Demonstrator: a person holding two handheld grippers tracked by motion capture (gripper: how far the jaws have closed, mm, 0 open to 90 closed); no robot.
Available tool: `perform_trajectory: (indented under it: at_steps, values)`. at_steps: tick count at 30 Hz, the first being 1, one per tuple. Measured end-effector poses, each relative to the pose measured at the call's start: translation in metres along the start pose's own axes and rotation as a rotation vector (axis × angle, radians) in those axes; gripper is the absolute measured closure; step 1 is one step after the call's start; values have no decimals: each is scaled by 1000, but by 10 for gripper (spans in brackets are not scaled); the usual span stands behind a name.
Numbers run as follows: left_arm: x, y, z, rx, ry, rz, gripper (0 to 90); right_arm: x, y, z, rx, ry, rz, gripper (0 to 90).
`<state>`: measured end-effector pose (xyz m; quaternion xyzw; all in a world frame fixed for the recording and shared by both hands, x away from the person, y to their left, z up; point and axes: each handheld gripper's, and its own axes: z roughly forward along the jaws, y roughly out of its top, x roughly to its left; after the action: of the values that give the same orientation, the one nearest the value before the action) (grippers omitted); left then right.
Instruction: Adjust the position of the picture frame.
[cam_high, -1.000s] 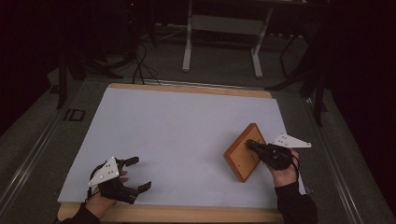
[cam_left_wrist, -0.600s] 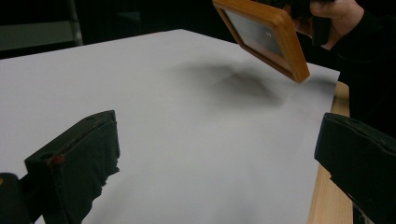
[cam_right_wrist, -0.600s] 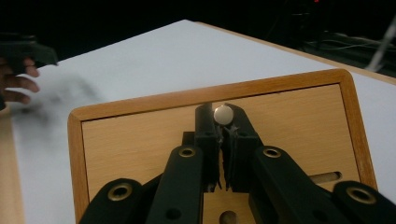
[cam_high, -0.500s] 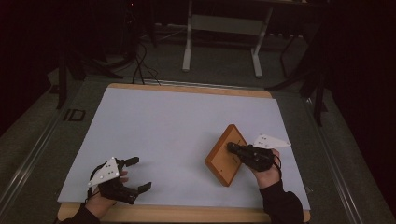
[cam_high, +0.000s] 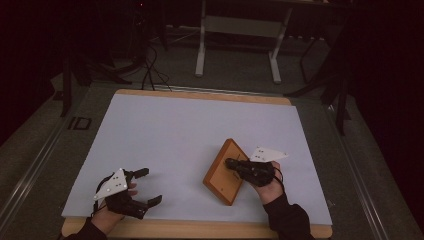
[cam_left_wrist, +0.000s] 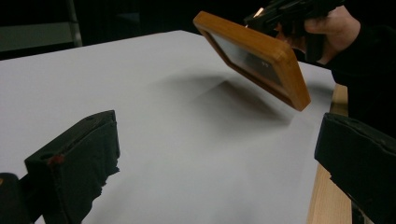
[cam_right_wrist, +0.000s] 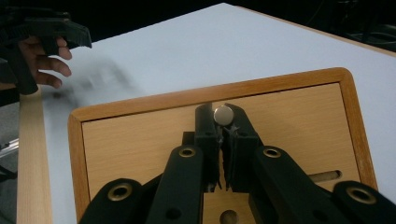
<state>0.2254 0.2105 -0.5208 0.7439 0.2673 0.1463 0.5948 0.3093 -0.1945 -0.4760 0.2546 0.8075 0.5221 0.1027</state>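
A flat wooden board (cam_high: 220, 180) with a raised rim hangs tilted just above the white table (cam_high: 175, 130), right of centre near the front. My right gripper (cam_high: 231, 163) is shut on a small silver knob (cam_right_wrist: 223, 115) in the middle of the board (cam_right_wrist: 140, 135). The left gripper view shows the board (cam_left_wrist: 261, 56) clear of the surface, with its shadow below it and the right gripper (cam_left_wrist: 289, 11) above it. My left gripper (cam_high: 151, 185) rests at the front left, open with nothing between its fingers (cam_left_wrist: 79, 154).
A wooden border (cam_high: 200, 229) runs along the table's front edge under the white sheet. Beyond the far edge stand a grey metal frame (cam_high: 235, 30) and floor cables (cam_high: 145, 65) in the dark. A metal rail (cam_high: 30, 170) runs along the left side.
The right hand has carried the board leftward, from the right edge toward the middle of the table. The left hand and its gripper have stayed put.
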Motion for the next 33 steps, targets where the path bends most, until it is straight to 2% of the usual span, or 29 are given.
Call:
perform_trajectory:
  at_steps: [15,25,33]
  values:
    - [0,0,-1,-3,-3,0,5,6,1,44,60,24,-14,857]
    - [-1,0,-1,1,-7,4,5,5,5,66,86,-2,-35,857]
    - [-2,0,-2,1,-10,11,5,5,4,89,124,-13,-25,856]
